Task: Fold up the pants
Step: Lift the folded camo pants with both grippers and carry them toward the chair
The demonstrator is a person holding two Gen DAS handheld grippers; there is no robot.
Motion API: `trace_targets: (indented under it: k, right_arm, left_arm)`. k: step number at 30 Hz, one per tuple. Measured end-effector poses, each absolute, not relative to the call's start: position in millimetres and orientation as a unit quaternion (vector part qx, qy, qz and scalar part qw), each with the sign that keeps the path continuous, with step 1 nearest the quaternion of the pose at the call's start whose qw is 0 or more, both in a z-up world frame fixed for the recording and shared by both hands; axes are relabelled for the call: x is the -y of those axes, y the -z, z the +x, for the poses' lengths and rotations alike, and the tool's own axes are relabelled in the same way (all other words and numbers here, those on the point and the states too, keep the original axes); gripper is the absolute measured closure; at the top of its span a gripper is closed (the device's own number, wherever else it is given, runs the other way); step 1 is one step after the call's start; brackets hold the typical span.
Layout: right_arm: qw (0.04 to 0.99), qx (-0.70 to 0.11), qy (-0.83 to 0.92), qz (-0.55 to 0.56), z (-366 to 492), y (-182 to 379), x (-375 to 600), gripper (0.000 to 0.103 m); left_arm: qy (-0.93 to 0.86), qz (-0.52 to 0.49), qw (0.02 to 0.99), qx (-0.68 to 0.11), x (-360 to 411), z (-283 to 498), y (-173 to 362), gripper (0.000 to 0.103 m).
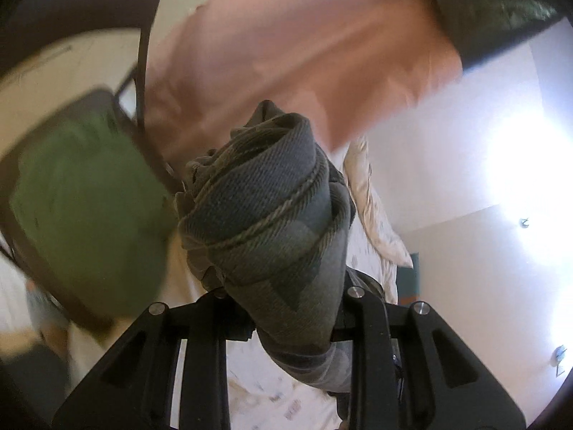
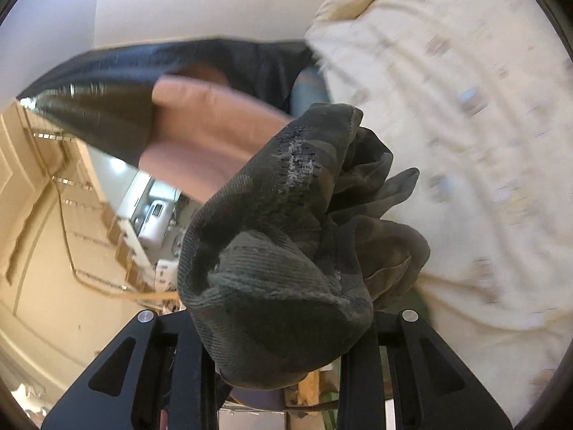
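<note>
Above patterned bedding (image 2: 465, 107), both tongs (image 1: 286, 308) (image 2: 283, 322) clamp camouflage pants (image 1: 265, 215) (image 2: 279, 251).

Both wrist cams close (blurry), prob. sharing pants (image 1: 265, 222).

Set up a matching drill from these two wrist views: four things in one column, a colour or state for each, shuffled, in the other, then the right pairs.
Column one:
1. pants
2. pillow
3. bedspread
4. chair seat

Column two:
A. green, blurred at the left of the left wrist view
B. pale with small scattered marks
C. dark camouflage cloth, bunched in both grippers' jaws
D. cream, lying against the white wall

Pairs: 1-C, 2-D, 3-B, 4-A
</note>
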State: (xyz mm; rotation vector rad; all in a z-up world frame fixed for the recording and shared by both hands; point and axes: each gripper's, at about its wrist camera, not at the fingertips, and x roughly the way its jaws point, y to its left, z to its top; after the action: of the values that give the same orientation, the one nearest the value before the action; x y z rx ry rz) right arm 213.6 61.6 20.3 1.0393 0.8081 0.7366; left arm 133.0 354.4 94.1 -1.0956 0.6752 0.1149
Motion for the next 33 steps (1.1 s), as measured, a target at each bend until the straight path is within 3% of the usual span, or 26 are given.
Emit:
trace_targets:
  k: [3, 7, 15, 17, 18, 22, 26, 27, 29, 30, 32, 33]
  right_arm:
    - [0.726, -0.371, -0.359, 0.454, 217.5, -14.3, -113.0, 0.075]
    - [0.711, -0.402, -0.380, 0.434, 214.5, 24.4, -168.1, 0.075]
    - [0.635, -0.560, -0.356, 0.395, 154.7, 207.6, -206.0, 0.075]
    - [0.641, -0.563, -0.354, 0.383, 145.9, 222.1, -204.2, 0.067]
    - [0.640, -0.572, -0.345, 0.380, 143.0, 229.3, -203.0, 0.056]
    - [0.614, -0.604, -0.348, 0.371, 142.9, 234.8, -202.4, 0.048]
    - [0.608, -0.622, -0.349, 0.350, 145.2, 221.9, -200.7, 0.038]
    - [0.604, -0.620, -0.349, 0.359, 149.7, 218.4, -197.2, 0.031]
    - [0.609, -0.602, -0.347, 0.384, 157.5, 214.0, -191.8, 0.028]
    - [0.608, -0.597, -0.342, 0.397, 161.2, 213.5, -190.8, 0.029]
    - [0.622, -0.599, -0.328, 0.383, 163.4, 199.8, -198.1, 0.056]
    - [0.638, -0.599, -0.319, 0.362, 161.6, 185.4, -200.8, 0.067]
  left_arm:
    - [-0.053, -0.489, 0.819, -0.294, -403.7, 126.5, -97.4, 0.080]
    - [-0.065, -0.458, 0.831, -0.308, -451.9, 116.5, -58.2, 0.080]
    - [-0.096, -0.453, 0.778, -0.424, -488.7, 41.9, 101.2, 0.080]
    - [-0.091, -0.454, 0.782, -0.417, -486.3, 24.0, 119.4, 0.079]
    - [-0.095, -0.461, 0.780, -0.413, -489.0, 18.2, 130.1, 0.078]
    - [-0.131, -0.518, 0.729, -0.428, -504.1, -2.9, 159.8, 0.055]
    - [-0.129, -0.470, 0.750, -0.447, -497.2, 1.1, 147.1, 0.055]
    - [-0.126, -0.471, 0.750, -0.447, -496.1, 3.0, 144.9, 0.055]
    - [-0.120, -0.495, 0.745, -0.432, -500.9, 5.6, 141.6, 0.053]
    - [-0.120, -0.516, 0.739, -0.417, -505.0, 3.1, 145.1, 0.054]
    - [-0.127, -0.524, 0.743, -0.395, -503.5, -9.1, 139.9, 0.076]
    - [-0.130, -0.518, 0.748, -0.393, -500.5, -9.9, 130.7, 0.078]
